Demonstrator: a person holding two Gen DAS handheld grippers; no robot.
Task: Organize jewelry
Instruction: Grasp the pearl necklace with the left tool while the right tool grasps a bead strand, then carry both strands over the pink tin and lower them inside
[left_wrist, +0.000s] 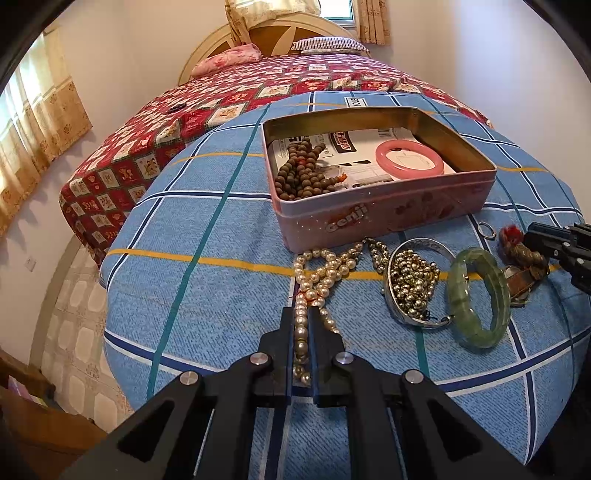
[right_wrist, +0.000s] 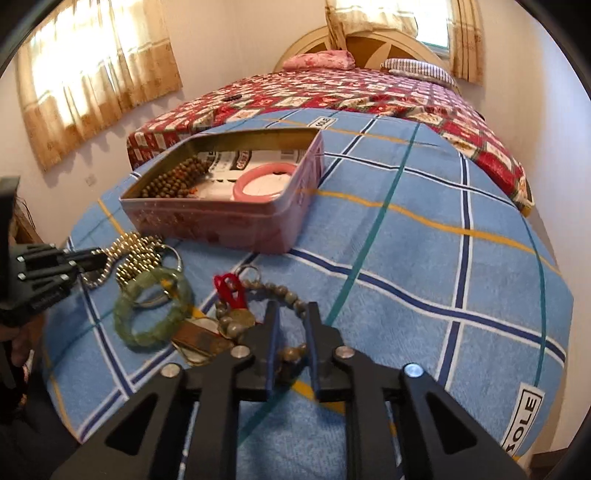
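Pearl necklace (left_wrist: 314, 280) lies on the blue plaid bedcover (left_wrist: 221, 295); its near strand runs between the fingers of the left gripper (left_wrist: 302, 314), which are drawn narrow against the beads, gripping them. Ahead of those fingers, slightly right, sits the open pink tin (left_wrist: 384, 218), holding a brown bead string (left_wrist: 303, 173) at its left end, a pink bangle (left_wrist: 409, 157) at its right, printed paper beneath. Right of the fingers, in order: gold bead chain (left_wrist: 413, 284) heaped inside a silver bangle (left_wrist: 397, 306); green jade bangle (left_wrist: 478, 297), overlapping the silver one's edge; small metal ring (left_wrist: 487, 229) near the tin's corner; red tassel (left_wrist: 509, 234).

Right wrist view: left gripper at far left, touching the gold chain. Left of the right gripper (right_wrist: 291, 314), a watch (right_wrist: 201, 341) lies just beside the jade bangle. Its fingers stand partly apart, straddling a grey-brown bead bracelet (right_wrist: 291, 295); contact cannot be told. Tin sits ahead-left, with nothing between it and the fingers but loose jewelry. Beyond, a red patterned quilt (right_wrist: 332, 92) covers the bed.
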